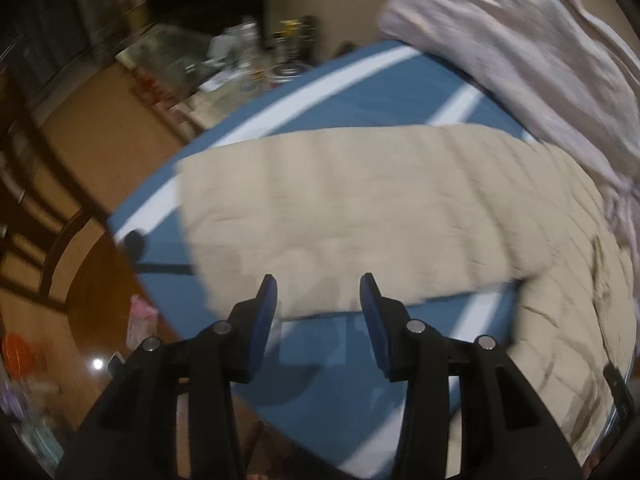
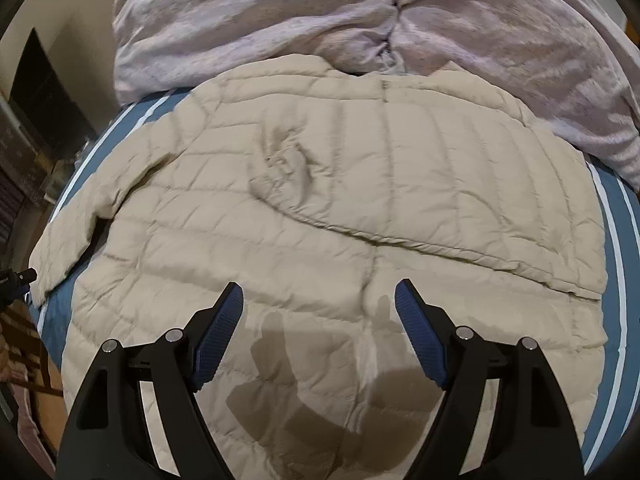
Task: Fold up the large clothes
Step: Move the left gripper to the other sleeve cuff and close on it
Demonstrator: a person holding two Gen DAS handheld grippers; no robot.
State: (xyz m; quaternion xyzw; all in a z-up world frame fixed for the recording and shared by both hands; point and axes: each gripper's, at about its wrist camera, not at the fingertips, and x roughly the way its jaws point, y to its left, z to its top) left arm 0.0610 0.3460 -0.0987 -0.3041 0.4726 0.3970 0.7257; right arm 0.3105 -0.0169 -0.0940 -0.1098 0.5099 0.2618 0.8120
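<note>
Blue-padded jaws of the right gripper (image 2: 319,312) stand wide apart and empty, hovering low over the hem end of a beige quilted jacket (image 2: 320,200); their shadow falls on the fabric just beneath them. From this view the jacket lies spread flat on a blue bed cover with white stripes (image 2: 618,240). Its collar points away from the camera, toward a heap of pale pink bedding (image 2: 280,12) that overlaps the collar edge. The jacket's long axis, marked by its centre seam, runs straight ahead from between the right jaws. One sleeve looks folded across the body along a slanting line. The other sleeve (image 2: 64,248) stretches out to the left, its cuff near the bed's edge.

In the left wrist view, the left gripper (image 1: 318,304) also has its jaws apart, holding nothing. It sits near the bed's corner, over bare blue cover, with that outstretched sleeve lying crosswise just ahead of the jaw tips. The sleeve's length runs left to right across this view, joining the jacket body on the right. This picture is blurred, so whether the tips touch the fabric cannot be told.

Judging by position, the left gripper is the nearer one to the unfolded sleeve. The next fold likely turns on it reaching forward to the sleeve's near edge.
</note>
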